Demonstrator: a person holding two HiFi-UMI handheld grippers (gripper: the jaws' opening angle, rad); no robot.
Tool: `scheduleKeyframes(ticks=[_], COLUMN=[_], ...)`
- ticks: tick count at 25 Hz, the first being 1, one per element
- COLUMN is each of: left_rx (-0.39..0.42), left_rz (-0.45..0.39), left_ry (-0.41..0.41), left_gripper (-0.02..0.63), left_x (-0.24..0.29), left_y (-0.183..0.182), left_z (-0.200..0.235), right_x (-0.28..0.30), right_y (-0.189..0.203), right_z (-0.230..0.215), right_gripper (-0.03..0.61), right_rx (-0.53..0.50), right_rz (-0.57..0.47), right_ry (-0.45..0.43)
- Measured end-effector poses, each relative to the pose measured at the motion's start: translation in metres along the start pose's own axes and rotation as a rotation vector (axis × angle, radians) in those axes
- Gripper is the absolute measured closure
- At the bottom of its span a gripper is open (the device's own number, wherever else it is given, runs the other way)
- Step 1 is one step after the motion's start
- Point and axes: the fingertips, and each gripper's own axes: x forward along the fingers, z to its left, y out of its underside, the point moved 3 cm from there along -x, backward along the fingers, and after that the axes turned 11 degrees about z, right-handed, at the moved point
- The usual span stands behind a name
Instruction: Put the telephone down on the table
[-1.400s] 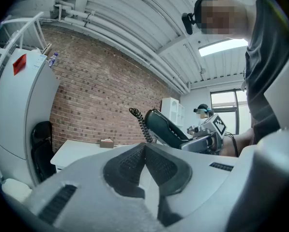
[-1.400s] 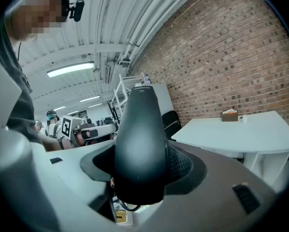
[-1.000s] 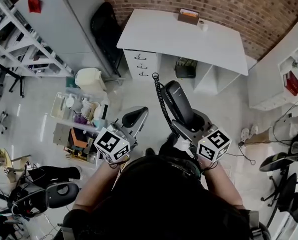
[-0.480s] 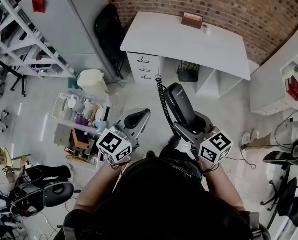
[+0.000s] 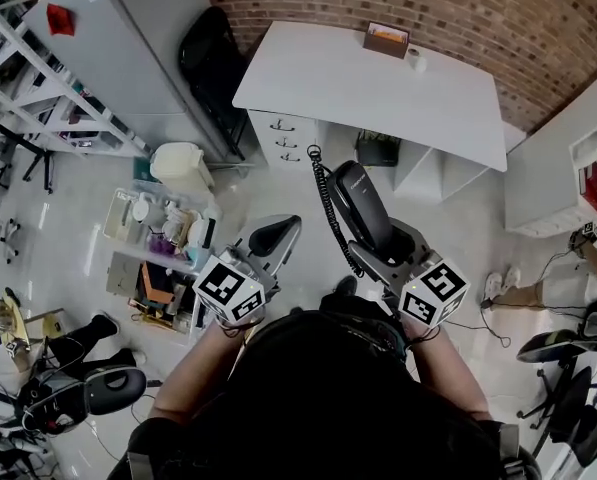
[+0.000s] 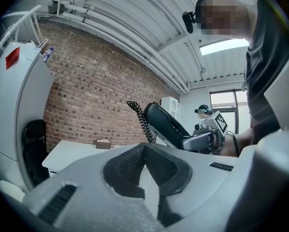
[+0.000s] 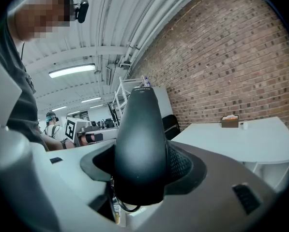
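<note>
The telephone (image 5: 361,206), a black handset with a coiled cord (image 5: 323,193) running from its far end, has not been set down: it is in the air above the floor, well short of the white table (image 5: 358,78) by the brick wall. The right gripper (image 5: 383,253) is closed around its near end, pointing it up and forward toward the table. The left gripper (image 5: 268,236) is held level beside it, close to the person's chest, jaws together with nothing between them.
</note>
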Motion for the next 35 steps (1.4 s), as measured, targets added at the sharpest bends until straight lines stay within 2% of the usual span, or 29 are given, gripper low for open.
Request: scheduleKeyframes(ticks=[5, 13, 20, 25, 35], left_rx=[0.016, 0.025, 0.047, 0.038, 0.042], left_rz=[0.011, 0.016, 0.061, 0.073, 0.105], left_ry=[0.054, 0.121, 0.193, 0.279, 0.41], left_gripper=[0.606, 0.606, 0.606, 0.606, 0.606], left_x=[0.069, 0.166, 0.221, 0.261, 0.326], left_y=[-0.008, -0.032, -0.04, -0.045, -0.051], left_z=[-0.003, -0.022, -0.033, -0.036, -0.011], right_x=[-0.017, -0.079, -0.117, -0.136, -0.128], right_y=[-0.003, -0.01, -0.008, -0.001, -0.013], right_z=[-0.06, -0.141, -0.182, -0.207, -0.256], right_gripper=[0.311, 0.311, 0.311, 0.311, 0.311], right_rx=[0.01, 0.042, 0.101, 0.151, 0.213], right_rz=[-0.006, -0.032, -0.07, -0.071, -0.081], right_ry=[0.032, 0.127, 0.227, 0.315, 0.395])
